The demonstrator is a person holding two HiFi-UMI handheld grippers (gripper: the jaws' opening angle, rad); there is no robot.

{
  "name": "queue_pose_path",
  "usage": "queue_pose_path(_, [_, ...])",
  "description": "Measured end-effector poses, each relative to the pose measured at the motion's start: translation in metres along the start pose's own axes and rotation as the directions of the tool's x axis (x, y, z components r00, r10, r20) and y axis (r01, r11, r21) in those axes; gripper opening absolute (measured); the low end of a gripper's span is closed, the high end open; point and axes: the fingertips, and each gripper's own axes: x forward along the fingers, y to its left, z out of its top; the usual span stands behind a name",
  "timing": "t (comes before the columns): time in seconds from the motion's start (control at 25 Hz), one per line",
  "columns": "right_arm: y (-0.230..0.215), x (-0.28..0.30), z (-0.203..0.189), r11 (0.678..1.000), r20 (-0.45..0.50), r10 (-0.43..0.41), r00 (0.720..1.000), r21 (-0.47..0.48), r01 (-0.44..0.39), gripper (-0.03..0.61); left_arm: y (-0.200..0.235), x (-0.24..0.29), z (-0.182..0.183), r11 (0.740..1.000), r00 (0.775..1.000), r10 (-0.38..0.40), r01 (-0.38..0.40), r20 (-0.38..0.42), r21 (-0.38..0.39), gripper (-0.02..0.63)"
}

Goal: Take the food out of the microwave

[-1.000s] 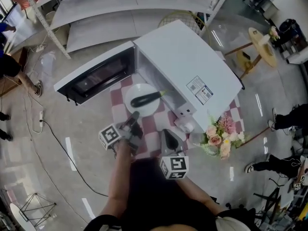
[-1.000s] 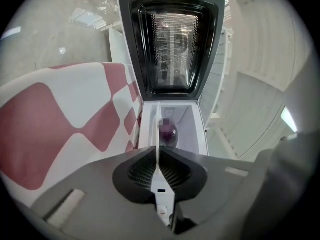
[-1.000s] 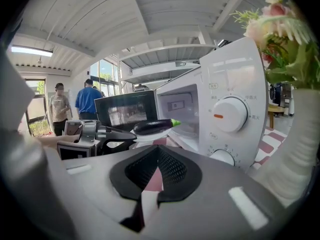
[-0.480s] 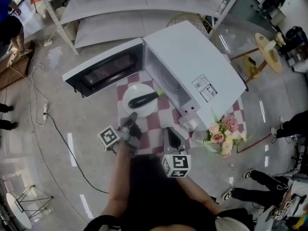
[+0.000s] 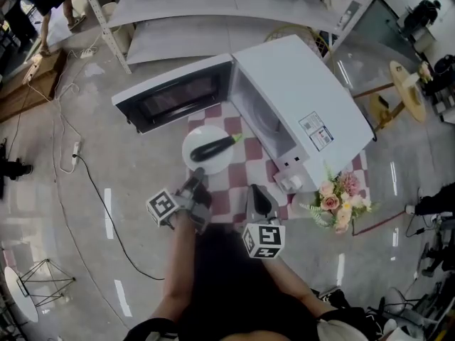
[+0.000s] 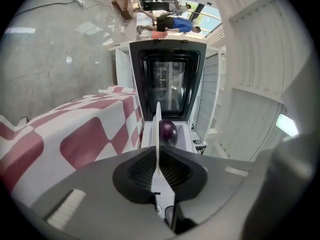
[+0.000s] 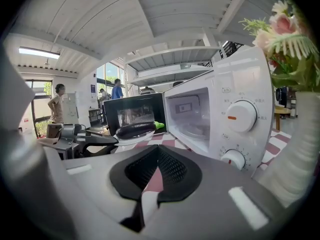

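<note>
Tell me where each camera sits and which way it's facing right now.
Head view: on the person's head, looking steeply down at the open microwave and the plate carrying an eggplant; forearms, left gripper and right gripper show.
Left gripper view: on the left gripper, rolled sideways, facing the microwave door; jaws shut on the plate's rim.
Right gripper view: on the right gripper, facing into the microwave; jaws together, empty.
Shared: both gripper views show the eggplant.
</note>
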Motion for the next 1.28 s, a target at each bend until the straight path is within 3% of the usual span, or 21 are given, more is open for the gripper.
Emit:
queue_pose_path(0.28, [0.009, 0.000, 0.005, 1.000, 0.019, 0.012, 1.000, -0.004, -0.012, 0.000, -0.014, -0.017, 0.002, 0.998, 0.999, -0.039, 0.040, 0.037, -0.038, 0.025])
queue_pose_path(0.68, [0.022, 0.003, 0.011, 0.999, 0.039, 0.035, 0.999, -0.010, -0.035, 0.000, -0.019, -0.046, 0.013, 0.999, 0.993, -0.035, 0.039, 0.110, -0.033, 0.026])
queue_pose_path(1.28, [0.040, 0.013, 0.020, 0.997, 0.057, 0.068, 0.996, -0.032, -0.066, 0.000, -0.032, -0.086, 0.034, 0.996, 0.968, -0.045, 0.062, 0.248, -0.058, 0.025])
